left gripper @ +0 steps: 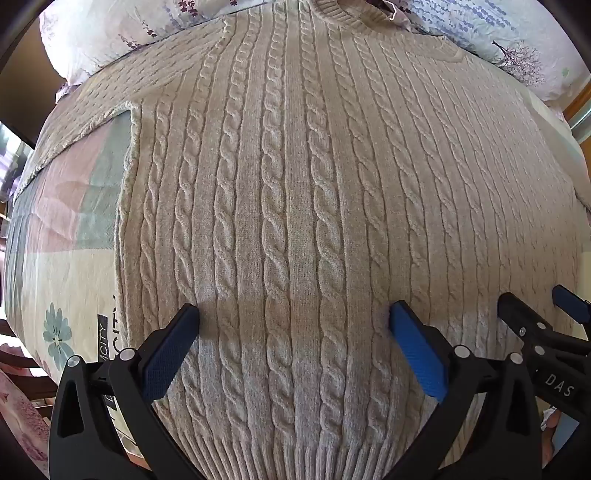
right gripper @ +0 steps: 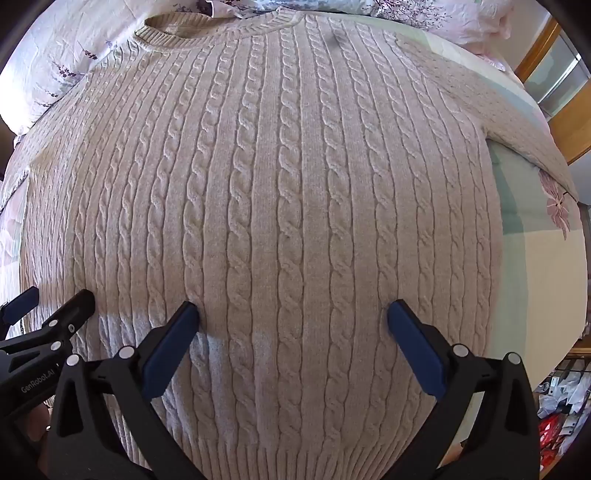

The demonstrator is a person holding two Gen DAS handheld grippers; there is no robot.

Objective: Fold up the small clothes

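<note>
A beige cable-knit sweater point(left gripper: 295, 184) lies flat and face up on a bed, collar point(left gripper: 343, 14) far, ribbed hem near; it also fills the right wrist view point(right gripper: 280, 192). My left gripper point(left gripper: 294, 317) is open and empty, hovering over the lower left part of the sweater near the hem. My right gripper point(right gripper: 293, 314) is open and empty over the lower right part. Each gripper shows in the other's view: the right gripper point(left gripper: 535, 314) at the right edge, the left gripper point(right gripper: 51, 299) at the left edge. The left sleeve point(left gripper: 88, 114) and the right sleeve point(right gripper: 524, 136) spread sideways.
The bed sheet point(left gripper: 70, 236) is patterned with flowers and pastel blocks. Floral pillows point(left gripper: 110, 33) lie beyond the collar. A wooden door frame point(right gripper: 554, 74) stands at the right. Clutter point(right gripper: 561, 406) lies on the floor beside the bed's right edge.
</note>
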